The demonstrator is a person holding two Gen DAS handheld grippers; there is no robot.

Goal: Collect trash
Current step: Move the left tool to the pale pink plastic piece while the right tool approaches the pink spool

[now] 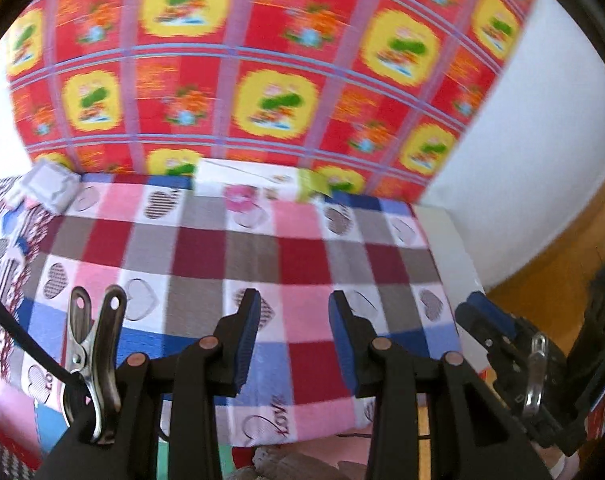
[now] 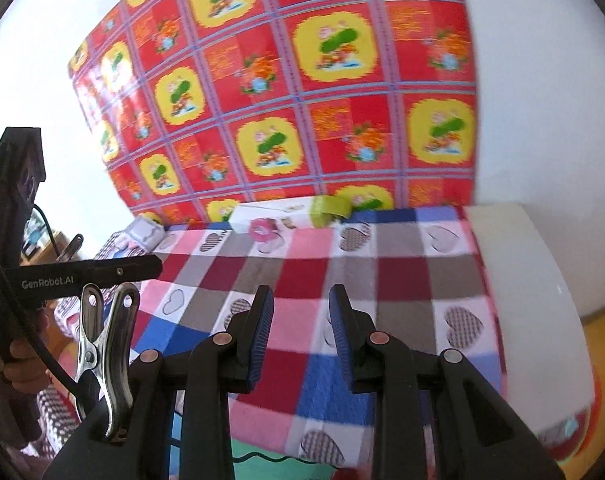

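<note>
At the far left corner of the tabletop [image 1: 454,240], close to the patterned wall hanging [image 1: 262,60], a crumpled white packet [image 1: 48,188] is seen — pale, creased, lying loose on the checked cloth [image 1: 262,256]. Further right along the same far edge a flat white box [image 1: 246,180] is laid with its long axis running left to right, parallel to the wall; a pink flower print shows on its front, and a yellow-green piece [image 1: 312,186] is set touching its right end. Whether that green piece is a cap, a wrapper or part of the box cannot be told through the blur.

Both grippers are held at the near edge, well apart from these things, so everything lies ahead of the fingers and across the cloth. The left gripper [image 1: 294,336] is pointed roughly at the box, with the packet off to its left. The right gripper [image 2: 300,332] is aimed nearer the green piece [image 2: 330,208], the box [image 2: 270,216] slightly left of its line and the packet [image 2: 144,232] far left. By this judgement the packet falls to the left hand, the green piece to the right.

On both grippers the fingers are spread part-way, blue pads facing, with nothing between them — only cloth is seen through each gap.
</note>
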